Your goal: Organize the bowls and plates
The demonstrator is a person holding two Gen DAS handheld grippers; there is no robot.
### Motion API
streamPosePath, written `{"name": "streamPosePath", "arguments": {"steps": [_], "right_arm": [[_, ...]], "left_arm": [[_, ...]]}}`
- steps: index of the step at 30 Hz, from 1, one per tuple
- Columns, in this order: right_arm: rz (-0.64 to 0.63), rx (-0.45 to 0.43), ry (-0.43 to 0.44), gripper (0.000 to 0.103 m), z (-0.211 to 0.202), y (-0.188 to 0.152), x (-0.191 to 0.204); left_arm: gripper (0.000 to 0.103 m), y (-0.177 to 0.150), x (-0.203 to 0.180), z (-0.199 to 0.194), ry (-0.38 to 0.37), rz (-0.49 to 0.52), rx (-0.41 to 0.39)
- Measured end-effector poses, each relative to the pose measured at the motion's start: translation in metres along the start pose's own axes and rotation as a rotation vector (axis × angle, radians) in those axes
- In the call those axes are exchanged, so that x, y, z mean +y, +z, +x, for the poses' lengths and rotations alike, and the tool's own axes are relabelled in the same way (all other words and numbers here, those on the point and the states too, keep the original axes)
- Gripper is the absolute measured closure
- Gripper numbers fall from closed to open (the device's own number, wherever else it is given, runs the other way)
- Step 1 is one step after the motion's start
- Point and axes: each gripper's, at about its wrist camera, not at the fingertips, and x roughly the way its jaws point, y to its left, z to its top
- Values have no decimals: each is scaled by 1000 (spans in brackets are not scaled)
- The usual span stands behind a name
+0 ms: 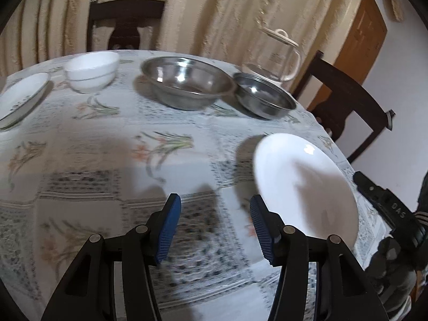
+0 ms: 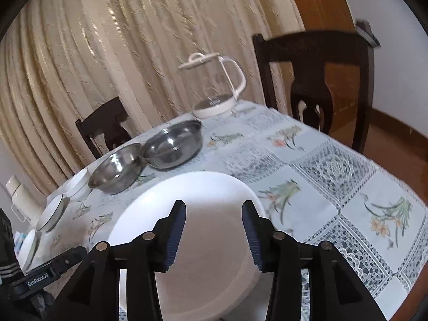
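Both grippers are hovering wide apart and empty-handed over a floral tablecloth: the left gripper just left of a white plate, the right gripper directly above it. Beyond the plate, two steel bowls are sitting side by side, touching.

- Our left gripper has black angular linkage arms with round silver pivot pins, and fingers faced with ribbed blue pads.
- Our right gripper is built the same: black frame, silver pins, ribbed blue pads.
- A black body beside it carries white "GenRobot.AI" lettering.
- We wear a dark sleeve with pale stripes.
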Motion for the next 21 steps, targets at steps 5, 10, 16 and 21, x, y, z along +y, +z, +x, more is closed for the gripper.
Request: {"name": "streamPosePath", "arguments": {"steps": [5, 10, 16, 21], "right_arm": [[-28, 0, 43, 53, 1, -3, 26], [-88, 44, 108, 53, 9, -16, 63], [-146, 91, 186, 53, 14, -30, 104], [-179, 154, 251, 52, 22, -44, 138]], "left_arm": [[48, -2, 23, -14, 45, -32, -35], [48, -5, 50, -26, 78, -75, -57], [48, -8, 86, -43, 122, -140, -91], [48, -12, 118, -56, 158, -198, -112]]}}
